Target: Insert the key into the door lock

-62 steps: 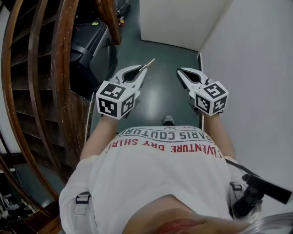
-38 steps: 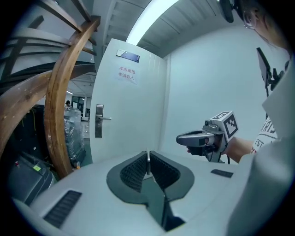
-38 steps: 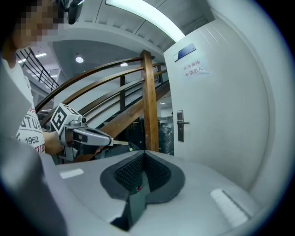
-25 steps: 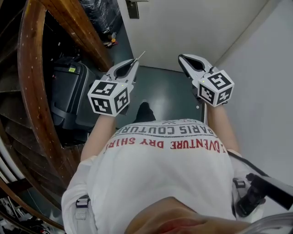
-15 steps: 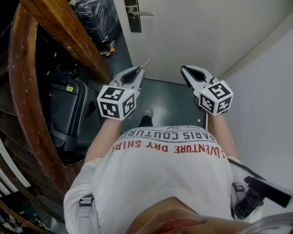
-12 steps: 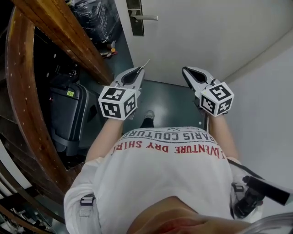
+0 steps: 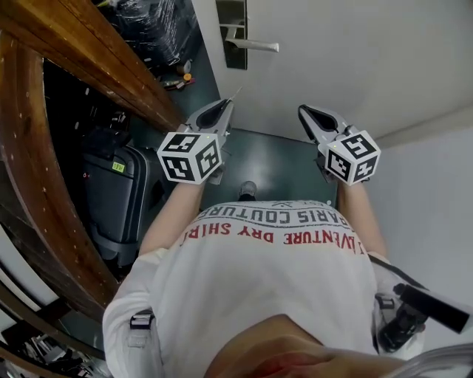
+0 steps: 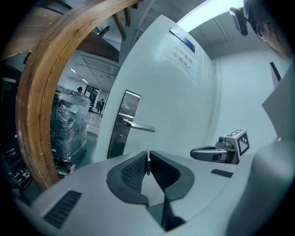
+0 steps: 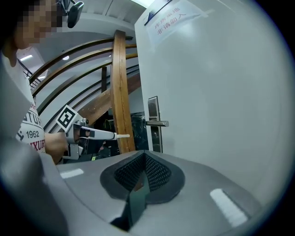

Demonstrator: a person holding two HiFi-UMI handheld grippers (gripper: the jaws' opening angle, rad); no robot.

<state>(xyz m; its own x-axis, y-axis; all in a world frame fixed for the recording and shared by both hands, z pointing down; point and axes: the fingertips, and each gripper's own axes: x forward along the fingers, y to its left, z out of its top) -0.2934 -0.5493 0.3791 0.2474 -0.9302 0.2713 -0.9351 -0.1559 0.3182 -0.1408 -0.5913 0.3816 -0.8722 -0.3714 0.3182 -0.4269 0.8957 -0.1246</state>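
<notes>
Head view has the door lock plate drawn closer, now at twelve o'clock from the left gripper, which is clamped on the key; the right gripper is closed and empty, so the approach looks nearly finished.

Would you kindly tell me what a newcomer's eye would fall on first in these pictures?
The left gripper, shut on a thin key jutting from its tip, points towards the white door ahead, whose metal lock plate and lever handle sit near its left edge. The right gripper beside it is shut and empty; a broad curved wooden railing fills the left side.
</notes>
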